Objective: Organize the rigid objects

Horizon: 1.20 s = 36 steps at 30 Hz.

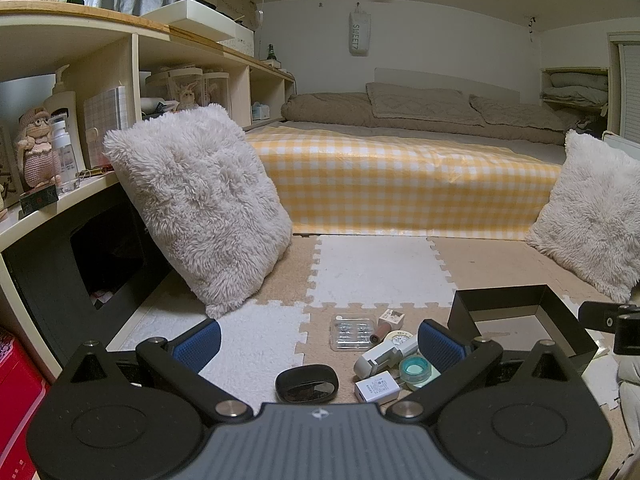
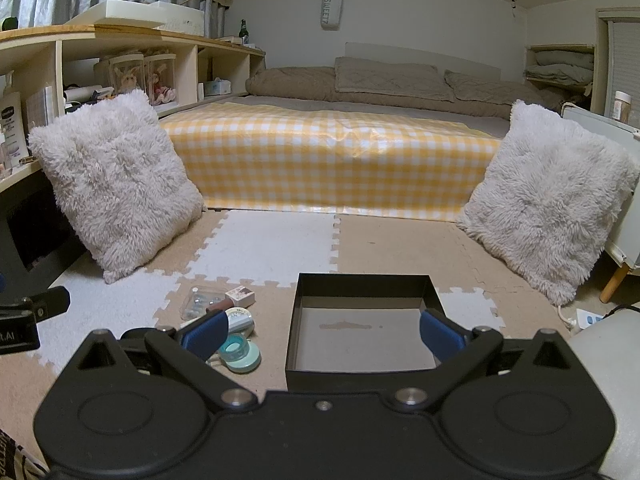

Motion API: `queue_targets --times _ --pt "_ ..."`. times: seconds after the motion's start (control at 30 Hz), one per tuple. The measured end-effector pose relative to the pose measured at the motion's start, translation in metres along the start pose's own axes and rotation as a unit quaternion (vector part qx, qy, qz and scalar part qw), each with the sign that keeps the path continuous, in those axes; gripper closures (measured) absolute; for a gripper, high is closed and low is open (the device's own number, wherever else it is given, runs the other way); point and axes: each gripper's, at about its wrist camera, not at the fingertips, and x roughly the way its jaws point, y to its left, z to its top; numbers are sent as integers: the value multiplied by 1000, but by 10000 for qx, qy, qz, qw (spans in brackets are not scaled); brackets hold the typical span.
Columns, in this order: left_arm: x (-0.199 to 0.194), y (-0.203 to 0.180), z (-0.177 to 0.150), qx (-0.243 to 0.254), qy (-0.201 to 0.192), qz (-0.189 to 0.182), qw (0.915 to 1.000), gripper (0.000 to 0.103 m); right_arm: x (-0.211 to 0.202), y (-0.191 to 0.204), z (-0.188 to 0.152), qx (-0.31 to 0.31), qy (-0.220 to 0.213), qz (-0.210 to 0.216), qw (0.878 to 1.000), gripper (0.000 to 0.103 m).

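Both wrist views sit low over the foam floor mat point(image 1: 372, 272), facing the far bed point(image 1: 400, 168). Left wrist view sits further left, close above the clutter of small items, black tray point(image 1: 520, 300) at its right. Right wrist view is centred on that tray point(image 2: 362, 280), clutter at left. Both share tray, bed, two fluffy cushions point(image 2: 116, 184).
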Motion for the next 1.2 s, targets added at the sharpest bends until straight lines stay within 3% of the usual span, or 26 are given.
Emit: queue_targets --times 1.2 --pt "5 -3 5 22 -79 19 10000 0 3 -3 8 159 -12 141 9998 0"
